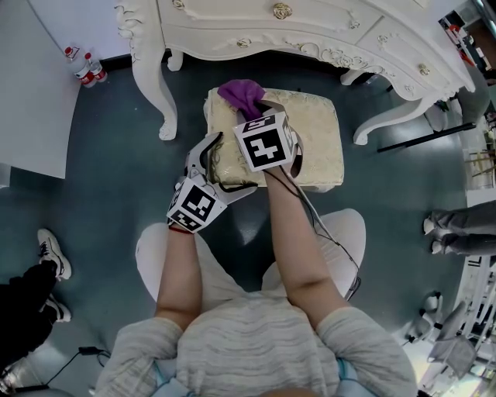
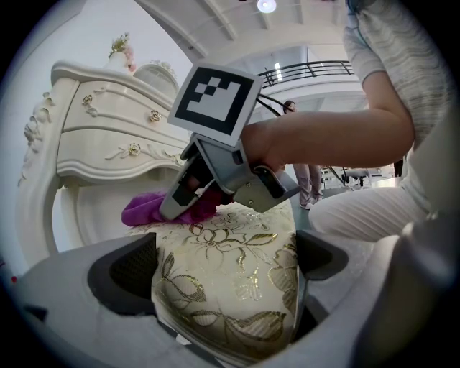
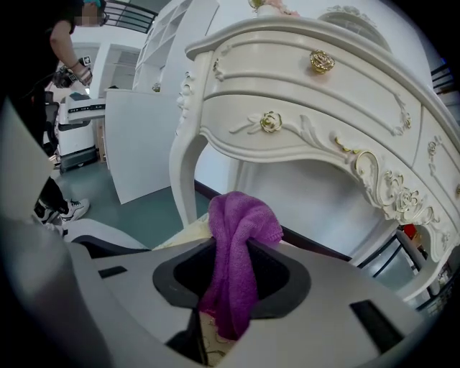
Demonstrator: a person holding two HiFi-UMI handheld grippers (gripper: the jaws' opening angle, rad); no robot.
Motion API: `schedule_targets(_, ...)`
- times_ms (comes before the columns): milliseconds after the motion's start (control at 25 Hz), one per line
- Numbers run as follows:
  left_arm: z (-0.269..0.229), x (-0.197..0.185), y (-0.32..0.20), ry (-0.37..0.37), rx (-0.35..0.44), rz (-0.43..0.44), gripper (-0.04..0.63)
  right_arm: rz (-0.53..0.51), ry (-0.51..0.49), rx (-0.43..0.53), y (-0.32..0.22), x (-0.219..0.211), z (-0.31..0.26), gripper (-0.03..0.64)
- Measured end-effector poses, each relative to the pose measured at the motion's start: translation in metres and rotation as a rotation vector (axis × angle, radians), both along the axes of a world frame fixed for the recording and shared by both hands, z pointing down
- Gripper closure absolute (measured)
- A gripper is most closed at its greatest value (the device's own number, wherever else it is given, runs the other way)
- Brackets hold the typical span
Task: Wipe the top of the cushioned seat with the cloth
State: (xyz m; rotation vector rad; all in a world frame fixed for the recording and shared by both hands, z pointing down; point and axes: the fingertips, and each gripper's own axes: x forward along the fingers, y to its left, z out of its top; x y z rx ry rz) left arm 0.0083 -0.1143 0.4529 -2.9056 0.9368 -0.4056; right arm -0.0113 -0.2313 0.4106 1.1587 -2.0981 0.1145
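The cushioned seat (image 1: 314, 132), cream with a gold flower pattern, stands on the floor in front of my knees. A purple cloth (image 1: 242, 94) lies bunched on its far left corner, with my right gripper (image 1: 254, 112) shut on it. In the right gripper view the cloth (image 3: 241, 223) hangs pinched between the jaws of that gripper (image 3: 233, 284), above a sliver of seat (image 3: 192, 231). My left gripper (image 1: 211, 159) sits at the seat's near left corner. Its jaws clamp the cushion (image 2: 230, 287), which fills the gap of the left gripper (image 2: 226, 266) from pad to pad.
A white carved dressing table (image 1: 310, 23) stands just beyond the seat, its curved leg (image 1: 155, 85) at the seat's left. Two bottles (image 1: 85, 68) stand by a white panel (image 1: 31, 85). Bystanders' shoes (image 1: 50, 252) and feet (image 1: 449, 229) are on either side.
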Motion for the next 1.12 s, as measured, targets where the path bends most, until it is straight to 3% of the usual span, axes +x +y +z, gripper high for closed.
schedule_targets(320,0.0,0.0,0.0,0.002,0.003,-0.001,0.002,-0.05,-0.084,-0.059,0.01,-0.024,0.002,0.503)
schedule_targets(600,0.001,0.0,0.0,0.003,0.0,-0.001,0.002,-0.102,-0.309,-0.159,0.023,-0.045,-0.006,0.503)
schedule_targets(760,-0.004,0.0,0.0,-0.002,0.01,0.002,0.002,-0.138,-0.487,-0.158,0.032,-0.049,-0.036,0.503)
schedule_targets(920,-0.009,0.0,-0.001,0.0,0.024,0.002,0.002,-0.124,-0.615,-0.11,0.035,-0.023,-0.071,0.503)
schedule_targets(1120,-0.009,0.0,-0.001,-0.003,0.023,0.003,0.002,0.018,-0.529,-0.025,0.028,0.055,-0.078,0.503)
